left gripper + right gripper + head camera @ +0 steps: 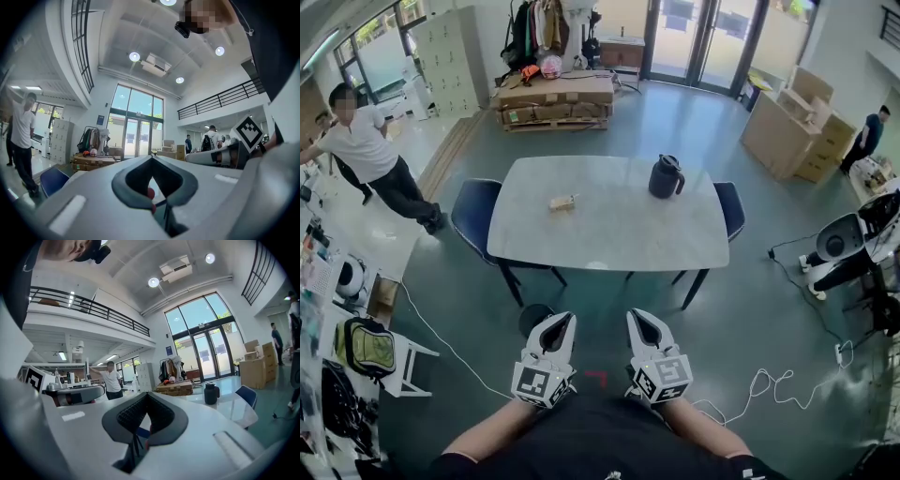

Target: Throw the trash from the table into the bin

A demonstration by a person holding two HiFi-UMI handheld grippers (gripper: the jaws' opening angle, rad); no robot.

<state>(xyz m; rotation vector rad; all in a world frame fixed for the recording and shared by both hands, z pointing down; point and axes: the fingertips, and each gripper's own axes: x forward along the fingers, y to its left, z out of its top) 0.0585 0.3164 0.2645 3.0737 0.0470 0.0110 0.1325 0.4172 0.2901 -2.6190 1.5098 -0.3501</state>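
Note:
A small brown piece of trash [563,202] lies on the white table [609,246], left of its middle. A black jug [666,176] stands at the table's far right and also shows in the right gripper view as the jug [210,393]. A dark round bin [531,317] sits on the floor before the table, partly hidden by my left gripper [561,320]. My right gripper [639,317] is beside it. Both are held close to my body, well short of the table, jaws shut with nothing held. In their own views, the left gripper [151,157] and right gripper [147,393] show closed tips.
Blue chairs stand at the table's left [474,212] and right [730,206]. A person [367,155] stands at far left. A cardboard-stacked pallet [555,101] and boxes [789,131] lie beyond. Cables [761,382], a machine [851,240], and a stool with a bag [367,347] flank me.

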